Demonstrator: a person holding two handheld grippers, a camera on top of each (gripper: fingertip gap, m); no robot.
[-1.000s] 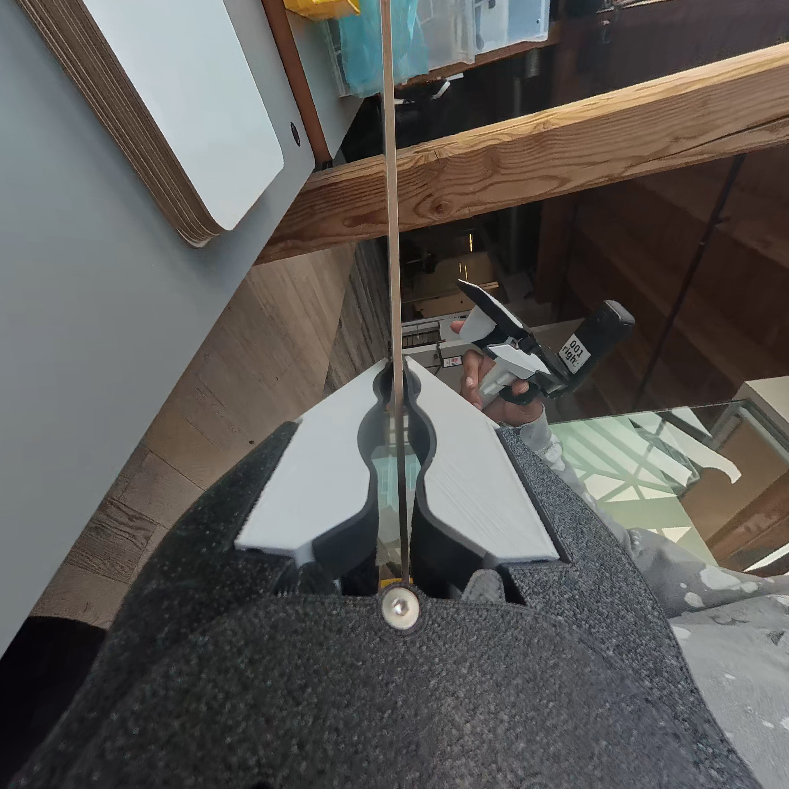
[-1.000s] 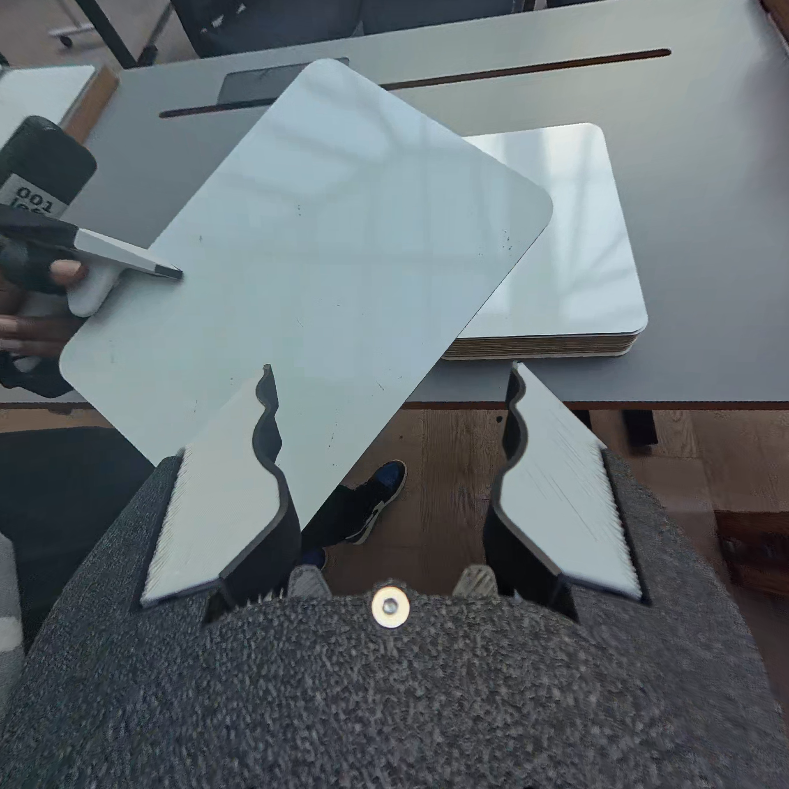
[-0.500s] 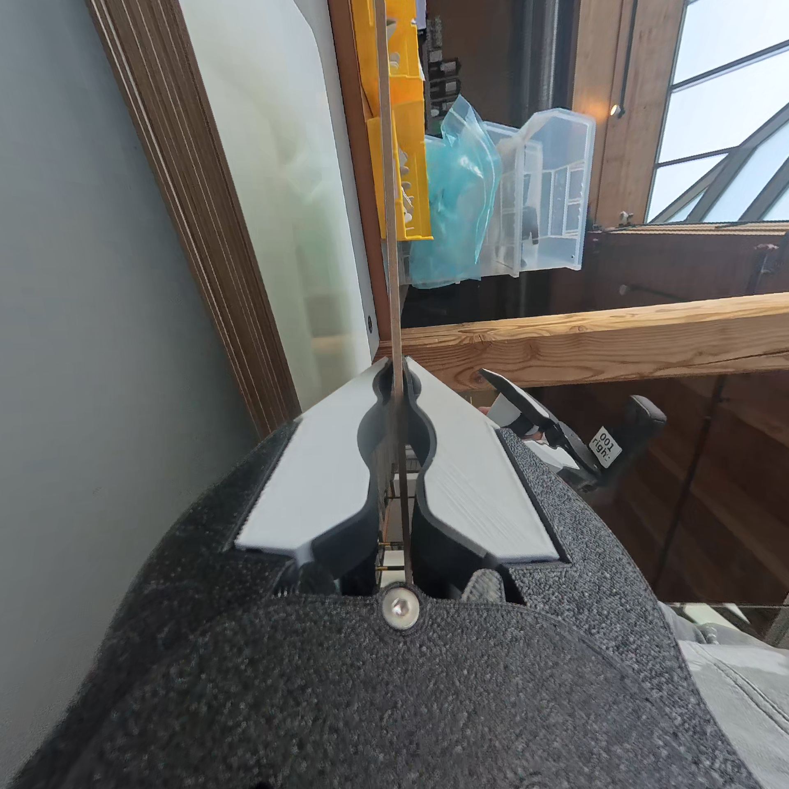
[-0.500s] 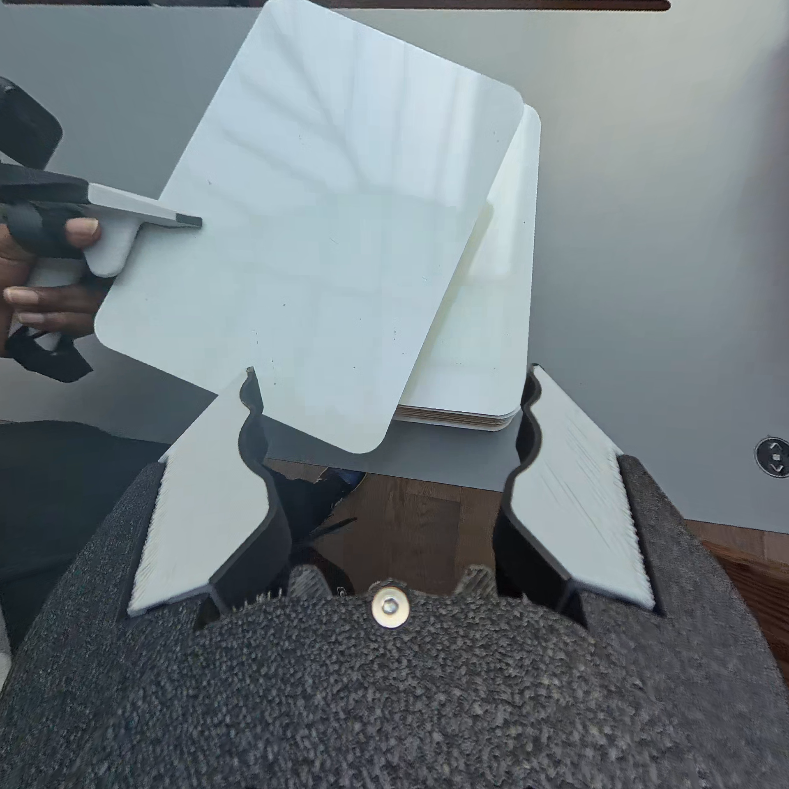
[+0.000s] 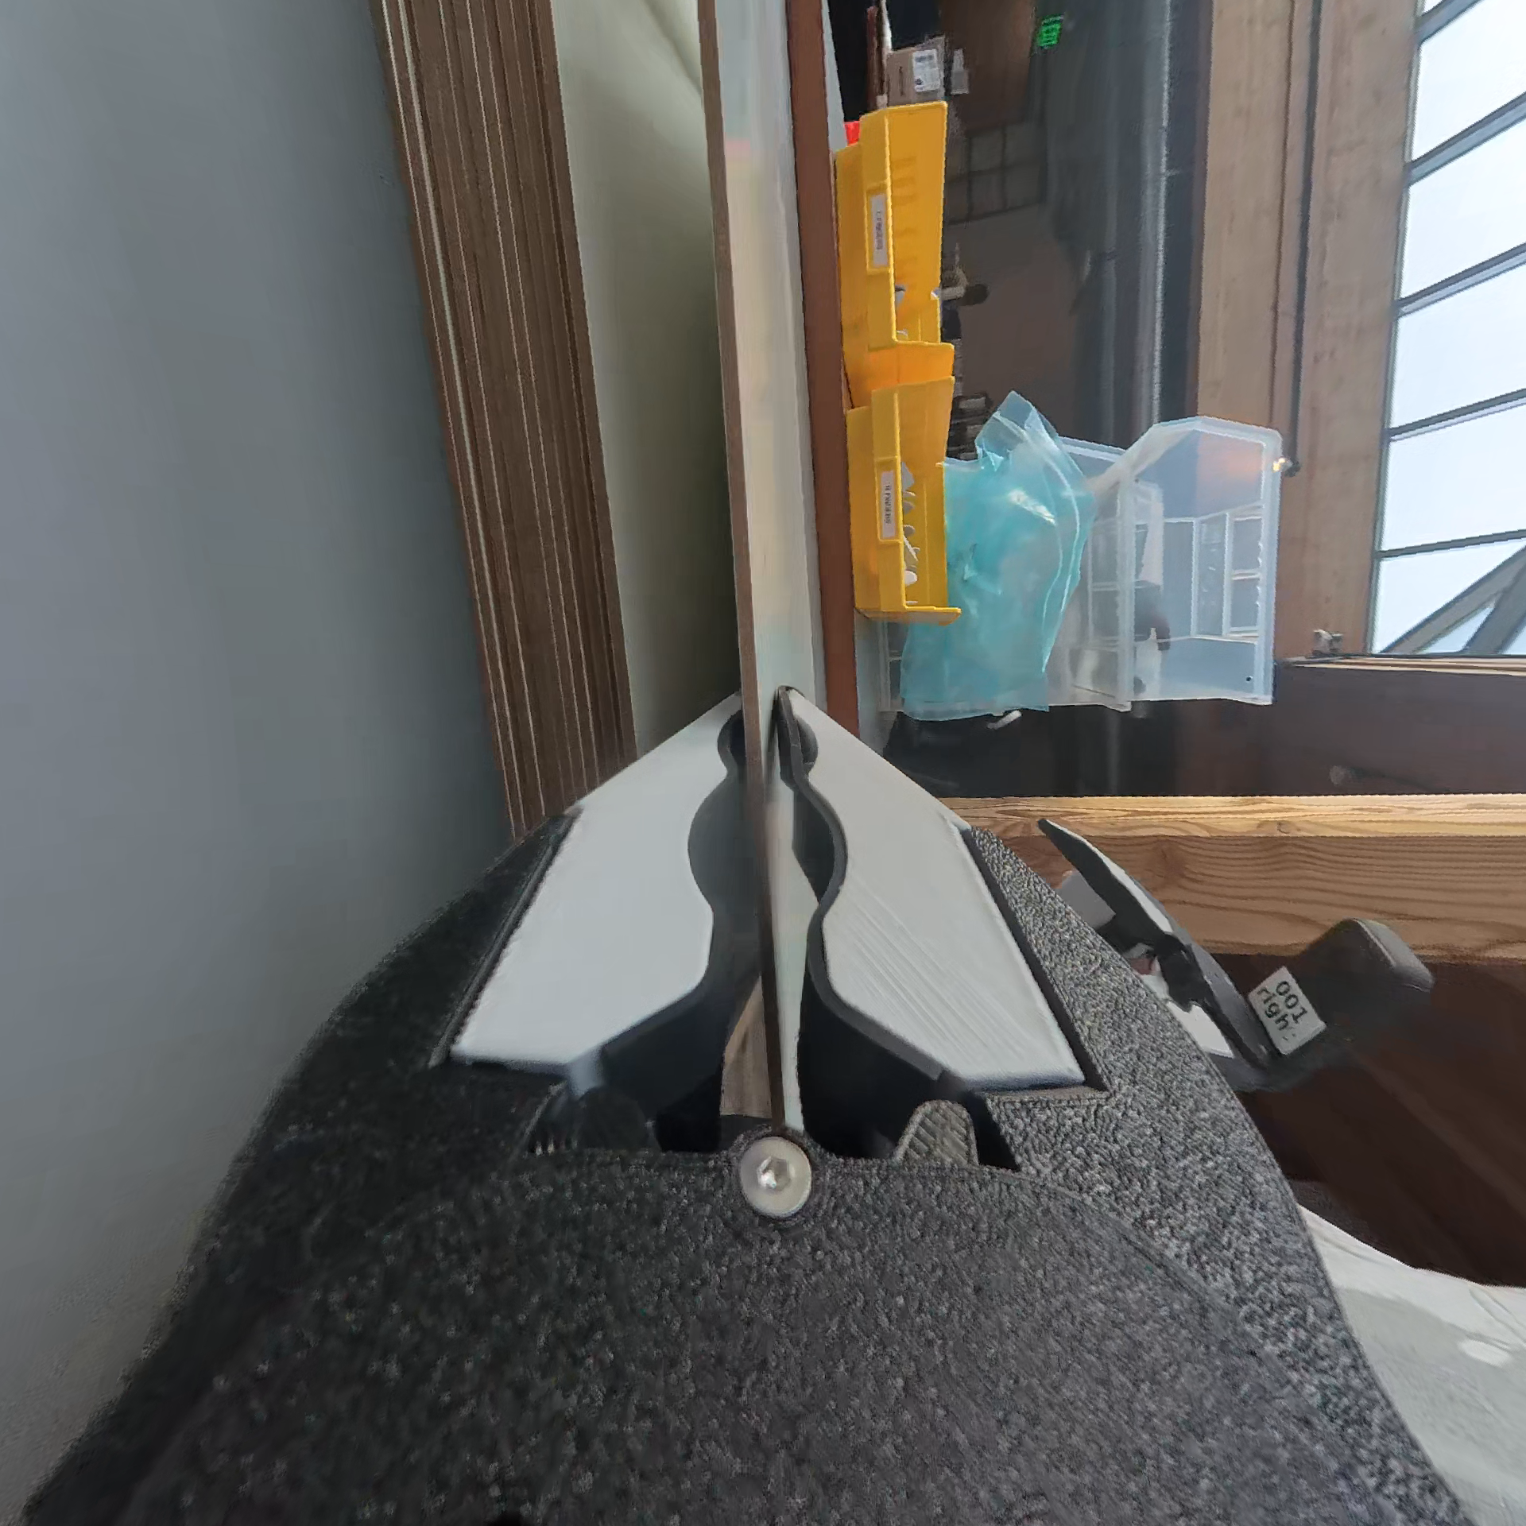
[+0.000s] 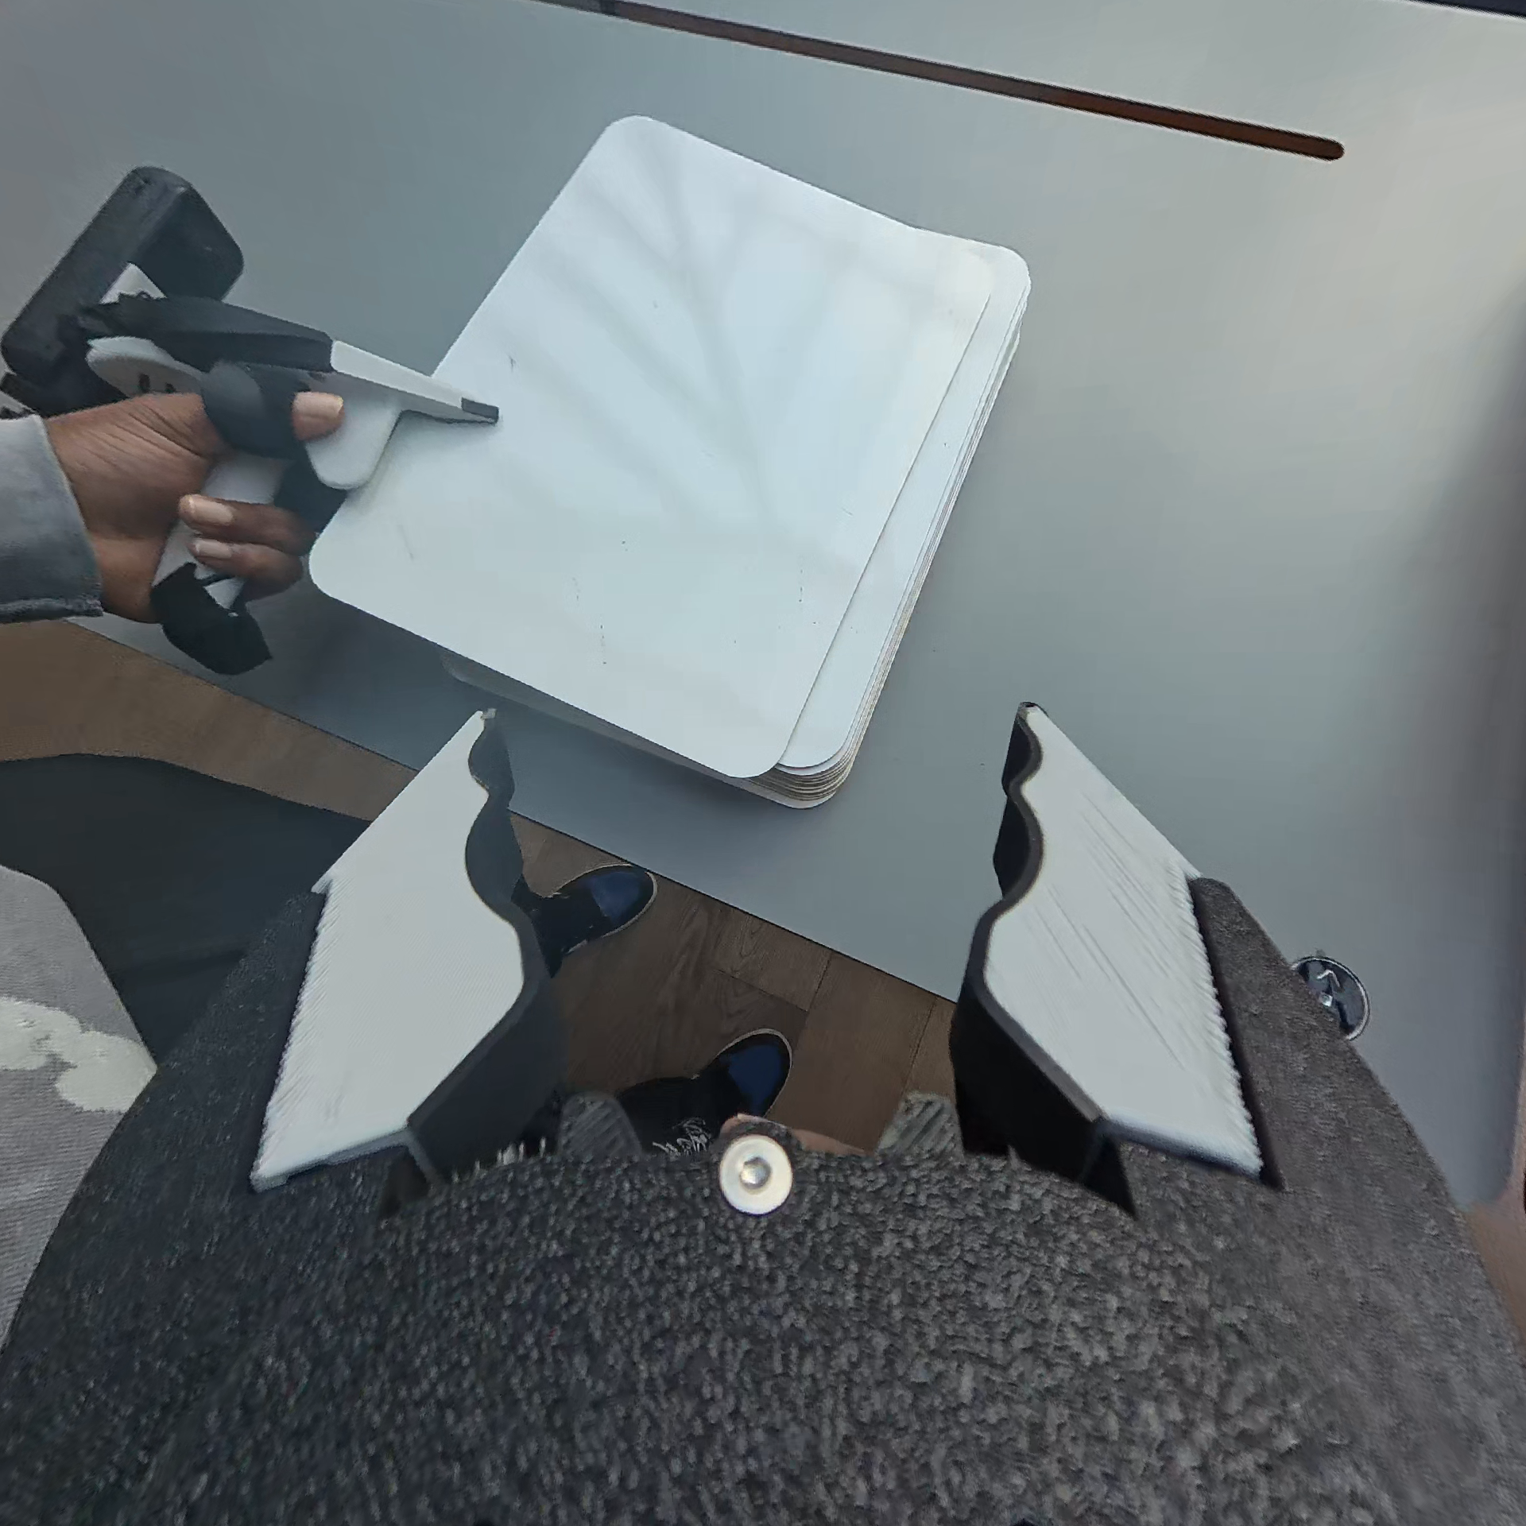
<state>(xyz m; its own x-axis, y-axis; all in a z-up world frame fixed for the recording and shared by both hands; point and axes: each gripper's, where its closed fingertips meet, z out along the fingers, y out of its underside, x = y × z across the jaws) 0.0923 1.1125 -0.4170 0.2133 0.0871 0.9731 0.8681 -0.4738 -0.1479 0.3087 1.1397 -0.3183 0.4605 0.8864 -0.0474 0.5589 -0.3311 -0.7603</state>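
Observation:
My left gripper (image 5: 764, 706) is shut on the near edge of a thin white board (image 5: 760, 413), which I see edge-on. In the right wrist view the left gripper (image 6: 487, 410), held by a hand (image 6: 165, 479), pinches the left edge of this board (image 6: 661, 454). The board lies nearly flat just over a stack of like white boards (image 6: 983, 462) on the grey table (image 6: 1239, 495), shifted a little left of it. The stack's brown edges (image 5: 512, 413) show beside the board. My right gripper (image 6: 755, 718) is open and empty, near the table's front edge, short of the stack.
Yellow bins (image 5: 896, 372), a blue-green plastic bag (image 5: 991, 561) and a clear plastic box (image 5: 1181, 561) stand beyond the table. A wooden beam (image 5: 1239, 867) runs behind. A long slot (image 6: 991, 82) crosses the far tabletop. Shoes (image 6: 594, 900) stand on the wood floor below.
The left gripper has carried the board down from a tilted hold in the air to nearly flat over the stack. The right gripper has stayed open and moved closer over the table edge.

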